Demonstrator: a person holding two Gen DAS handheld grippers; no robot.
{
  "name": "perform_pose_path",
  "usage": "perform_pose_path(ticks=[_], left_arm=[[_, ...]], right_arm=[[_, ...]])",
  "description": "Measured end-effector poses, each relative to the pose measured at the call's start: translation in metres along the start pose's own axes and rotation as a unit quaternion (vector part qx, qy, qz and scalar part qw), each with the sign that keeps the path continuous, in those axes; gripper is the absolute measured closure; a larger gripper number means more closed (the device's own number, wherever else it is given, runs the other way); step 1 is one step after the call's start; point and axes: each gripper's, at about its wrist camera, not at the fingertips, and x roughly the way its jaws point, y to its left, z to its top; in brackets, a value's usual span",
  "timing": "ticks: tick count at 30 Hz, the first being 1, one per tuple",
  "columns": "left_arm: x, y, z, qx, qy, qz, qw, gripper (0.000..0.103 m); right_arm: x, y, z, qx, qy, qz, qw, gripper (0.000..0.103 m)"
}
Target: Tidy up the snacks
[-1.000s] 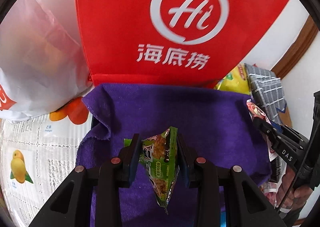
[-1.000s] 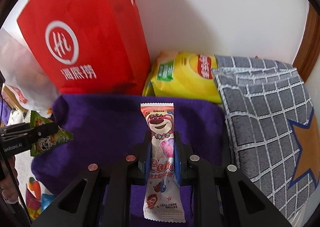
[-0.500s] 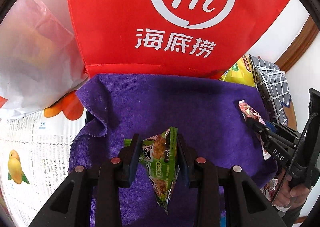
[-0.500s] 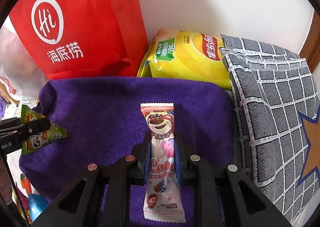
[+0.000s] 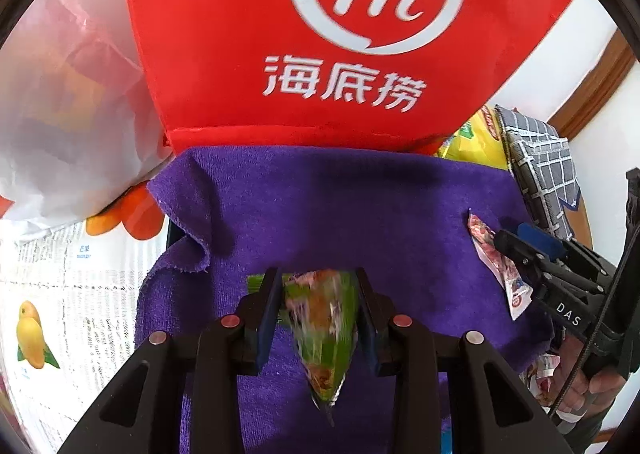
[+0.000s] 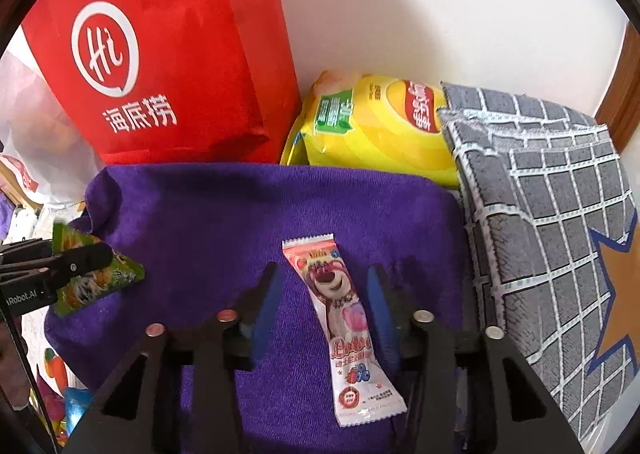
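The purple towel (image 6: 240,222) is the landmark. Behind it stands a red tote bag (image 6: 160,54); what it holds cannot be seen. Beside the tote, also behind the towel, a yellow chip bag (image 6: 380,130) leans against a grey checked cloth (image 6: 552,206).

The right gripper (image 6: 322,298) has just been opening: its jaws stand released, and the pink bear snack bar (image 6: 344,326) lies loose between them on the towel.

The left gripper (image 5: 318,306), over the towel's near edge, has begun to loosen, yet its pads touch the blurred green snack packet (image 5: 324,334).

green snack packet (image 5: 324,330) motion-blurred, red bag (image 5: 340,34) cropped — top unseen
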Motion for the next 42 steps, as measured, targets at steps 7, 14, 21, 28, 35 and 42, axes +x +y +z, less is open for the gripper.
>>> perform_pose_path(ticks=[7,14,21,28,35,42], left_arm=[[-0.031,-0.012,0.000,0.015,-0.039,0.009,0.9991,0.038],[-0.061,-0.025,-0.003,0.039,-0.066,0.035,0.9964,0.030],[-0.105,-0.037,-0.016,0.039,-0.115,0.017,0.9924,0.030],[-0.146,-0.036,-0.046,0.012,-0.147,-0.027,0.9887,0.030],[-0.164,-0.038,-0.092,0.027,-0.147,0.016,0.9887,0.030],[-0.162,-0.026,-0.131,0.001,-0.129,0.016,0.9915,0.030]], right_arm=[[-0.027,0.017,-0.001,-0.015,-0.011,-0.010,1.000,0.048],[-0.076,0.021,-0.009,-0.012,-0.054,-0.052,0.997,0.023],[-0.129,0.013,-0.032,-0.013,-0.092,-0.078,0.993,0.023],[-0.171,0.001,-0.066,-0.011,-0.110,-0.055,0.992,0.023],[-0.193,-0.021,-0.103,0.033,-0.099,-0.026,0.994,0.023],[-0.189,-0.047,-0.143,0.051,-0.086,-0.039,0.994,0.036]])
